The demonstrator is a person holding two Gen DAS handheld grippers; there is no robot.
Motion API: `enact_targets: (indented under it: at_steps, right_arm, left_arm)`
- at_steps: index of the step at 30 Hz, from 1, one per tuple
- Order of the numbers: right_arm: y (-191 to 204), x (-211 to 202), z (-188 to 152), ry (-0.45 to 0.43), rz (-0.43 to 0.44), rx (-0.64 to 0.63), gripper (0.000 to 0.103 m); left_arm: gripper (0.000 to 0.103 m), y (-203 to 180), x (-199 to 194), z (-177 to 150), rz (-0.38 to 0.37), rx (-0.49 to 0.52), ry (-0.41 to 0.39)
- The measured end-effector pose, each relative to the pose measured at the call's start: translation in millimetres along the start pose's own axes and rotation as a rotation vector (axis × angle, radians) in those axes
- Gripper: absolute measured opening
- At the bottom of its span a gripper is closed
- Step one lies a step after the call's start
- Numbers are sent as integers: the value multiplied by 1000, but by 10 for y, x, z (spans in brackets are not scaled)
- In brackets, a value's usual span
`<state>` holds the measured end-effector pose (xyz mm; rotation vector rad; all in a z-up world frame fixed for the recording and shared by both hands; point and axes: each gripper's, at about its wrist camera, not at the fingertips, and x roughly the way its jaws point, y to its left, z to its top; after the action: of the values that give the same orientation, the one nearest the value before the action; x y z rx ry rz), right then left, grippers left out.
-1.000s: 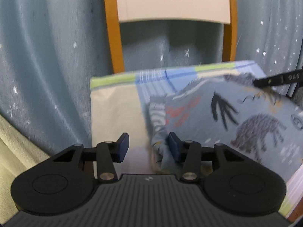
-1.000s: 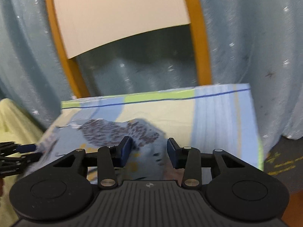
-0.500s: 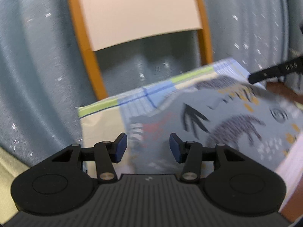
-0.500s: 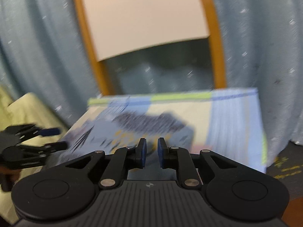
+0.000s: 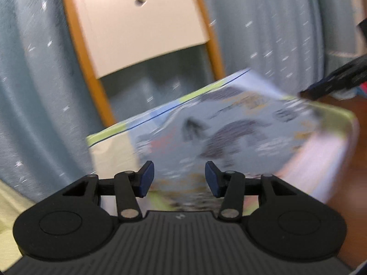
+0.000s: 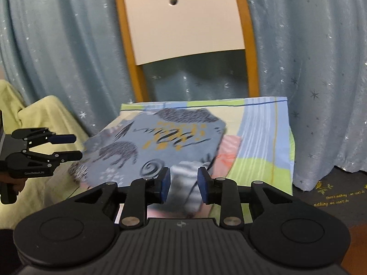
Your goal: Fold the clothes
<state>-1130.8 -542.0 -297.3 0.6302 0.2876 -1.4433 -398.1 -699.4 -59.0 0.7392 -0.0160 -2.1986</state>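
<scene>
blurred garment [image 5: 229, 135], chair [image 6: 183, 23] top cropped

1. A chair seat [image 6: 263, 137] under a striped cover of blue, green and cream carries everything.
2. A folded blue animal-print garment [image 6: 160, 142] lies on it.
3. Pink cloth [image 6: 229, 155] shows beneath the garment's right edge.

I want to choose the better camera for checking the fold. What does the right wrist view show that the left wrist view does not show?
Only the right wrist view shows the left gripper from the side, open and apart from the cloth, a pink garment under the printed one, a yellow-green cover at left, and the dark floor.

Only the left wrist view, which is blurred, shows the tip of the right gripper at the far edge.

Both show the blue animal-print garment lying flat on the striped cushion, the chair back and the blue curtain.
</scene>
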Motion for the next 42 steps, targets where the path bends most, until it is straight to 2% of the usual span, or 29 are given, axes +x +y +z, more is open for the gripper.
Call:
enact_targets:
  at_steps: [1,2,4,8,17,19,22,26,29,31,33,36,37,38,42]
  right_arm:
    - [29,24,-37,4,-1,-7,30]
    - [41,74,-66,24,-2,-2,24]
    - [9,176,-148,59,-23,11,20]
    - [27,157,-176,66,-42,26,21]
    - [319,-176,-268,80,-112,22,26]
    - [406,-232,-339,77,-127,20,26]
    - [509,-229,-445,82,-178,11,26]
    - [589,-232,-499,77,-227,30,37]
    - [647,-235,-526,72,-262,46,41]
    - [686,-236,-544,70,-284,56,45]
    - [723,-238,-561,67,-308,64,48]
    - [767,-239,-576,70,-357,43,53]
    - [775,-234,-587,71,-364,39,61]
    - [783,-229,-597,72,-371,34,71]
    - [786,-209,-637,70,-376,40,76]
  left_arm:
    - [44,-49,7,-26,-13,22,12]
    - [45,-97,21,-56,-25,45,28]
    - [47,-89,104,-149,-27,23,82]
    - [51,44,152,-201,-44,-101,132]
    - [48,-132,-63,-286,26,-118,153]
    - [56,-172,-131,-319,38,-147,158]
    - [60,-204,-180,-349,62,-210,164]
    - [68,-272,-215,-362,88,-230,165]
    - [72,-330,-213,-362,98,-219,164]
    - [84,-345,-206,-358,96,-223,164]
    - [91,-357,-196,-364,98,-228,161]
    - [98,-378,-165,-367,108,-228,157]
    - [101,-379,-160,-367,110,-234,155]
    - [102,-380,-155,-366,111,-239,153]
    - [102,-366,-109,-364,98,-264,174]
